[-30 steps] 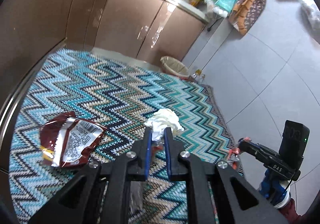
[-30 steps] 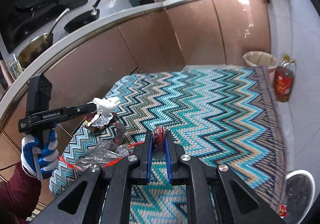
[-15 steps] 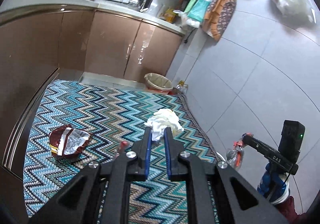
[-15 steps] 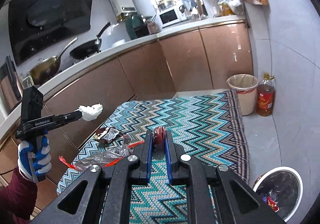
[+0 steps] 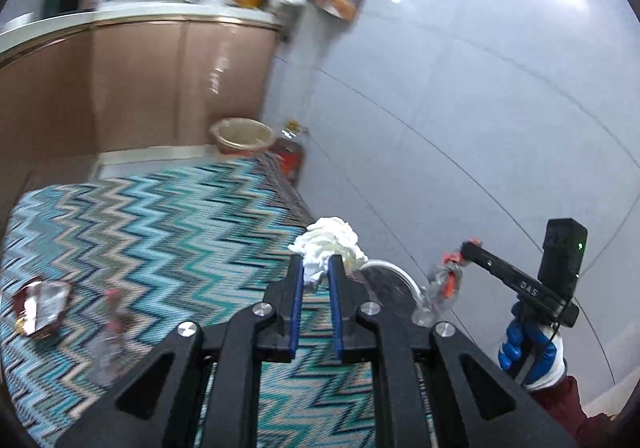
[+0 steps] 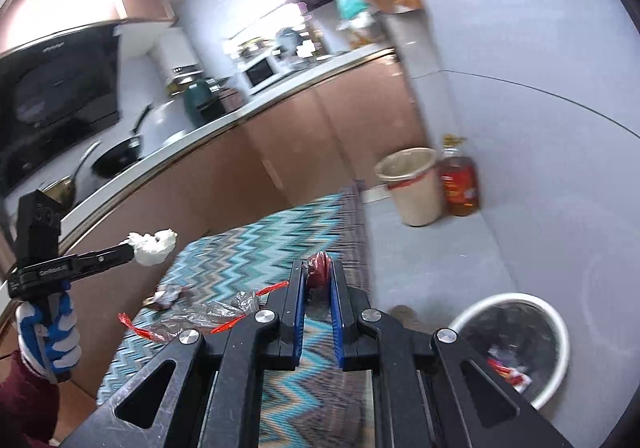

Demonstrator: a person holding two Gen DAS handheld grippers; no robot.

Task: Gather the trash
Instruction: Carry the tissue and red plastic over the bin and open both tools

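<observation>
My left gripper [image 5: 316,268] is shut on a crumpled white tissue [image 5: 328,244] and holds it in the air over the rug's right edge; it also shows in the right wrist view [image 6: 154,244]. My right gripper [image 6: 318,274] is shut on a clear plastic wrapper with red trim [image 6: 318,272]; the wrapper hangs from it in the left wrist view [image 5: 446,282]. A white-rimmed waste bin [image 6: 558,328] with a dark liner stands on the floor at lower right, partly seen behind the tissue in the left wrist view [image 5: 394,272].
A dark red snack packet [image 5: 38,302] and a clear wrapper [image 6: 188,318] lie on the zigzag rug [image 5: 160,232]. A beige bin [image 6: 412,187] and an oil bottle [image 6: 458,183] stand by the brown cabinets [image 6: 280,151]. Grey tiled floor lies to the right.
Both grippers have risen and swung right, off the rug toward the white-rimmed bin, each still holding its piece of trash. The bin now shows larger in the right wrist view.
</observation>
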